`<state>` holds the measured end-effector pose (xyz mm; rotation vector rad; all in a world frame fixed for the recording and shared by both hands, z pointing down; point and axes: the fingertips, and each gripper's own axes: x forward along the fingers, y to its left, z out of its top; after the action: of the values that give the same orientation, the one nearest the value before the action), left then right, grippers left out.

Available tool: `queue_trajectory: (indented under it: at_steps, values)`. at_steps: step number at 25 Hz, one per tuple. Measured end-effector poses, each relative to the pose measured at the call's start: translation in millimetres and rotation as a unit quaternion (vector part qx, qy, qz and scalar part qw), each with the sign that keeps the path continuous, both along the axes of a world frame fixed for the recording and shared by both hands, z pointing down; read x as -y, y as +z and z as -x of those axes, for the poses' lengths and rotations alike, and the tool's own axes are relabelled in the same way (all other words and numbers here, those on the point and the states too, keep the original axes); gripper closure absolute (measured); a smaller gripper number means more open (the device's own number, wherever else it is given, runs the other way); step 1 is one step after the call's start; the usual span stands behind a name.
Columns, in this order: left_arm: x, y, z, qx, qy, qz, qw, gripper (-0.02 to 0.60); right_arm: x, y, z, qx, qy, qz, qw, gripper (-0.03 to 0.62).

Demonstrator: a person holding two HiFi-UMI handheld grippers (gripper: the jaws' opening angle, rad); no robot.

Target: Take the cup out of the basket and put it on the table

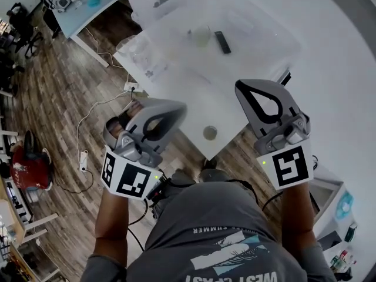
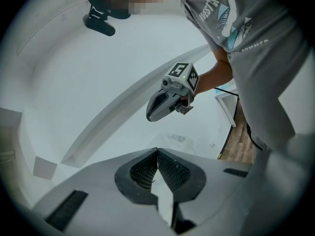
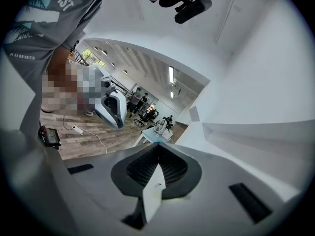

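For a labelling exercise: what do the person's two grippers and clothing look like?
The left gripper and right gripper have grey shells with black ribbed pads; each carries a white cube with black square markers. The person wears a grey printed T-shirt.

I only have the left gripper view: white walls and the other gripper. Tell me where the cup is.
Observer: In the head view, a pale cup stands on the far part of the white table.
Operator: Say what is next to it.
Observer: A flat black bar lies just to its right, apart from it.
Operator: Check the right gripper's tongs.
Observer: The right gripper view shows the right gripper with its tongs shut and nothing between them.
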<state>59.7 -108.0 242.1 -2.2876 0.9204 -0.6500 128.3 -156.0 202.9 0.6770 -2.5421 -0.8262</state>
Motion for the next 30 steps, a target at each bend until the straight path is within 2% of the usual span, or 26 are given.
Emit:
queue_trajectory:
  at_steps: [7,18,23,30]
  values:
    - [14.9,6.3,-12.6,0.004,-0.026,0.012,0.9996,0.571,27.5,5.3,-7.2,-0.001,-0.029,0.005,1.0,0.582]
    - [64.3,21.5,8.3,-0.01,-0.038,0.03,0.9988,0.571,95.2,13.9,19.9,-0.015,-0.045,0.017,0.999,0.582]
    - [92.9,24.8,25.2,-0.02,-0.035,0.042,0.9983,0.571,144.0,21.7,44.1,-0.024,-0.04,0.033,0.998,0.582]
    - [126.9,42.1,50.1,-0.034,-0.032,0.067,0.9966,0.571,227.4,71.4,74.3,-0.07,-0.015,0.083,0.994,0.582]
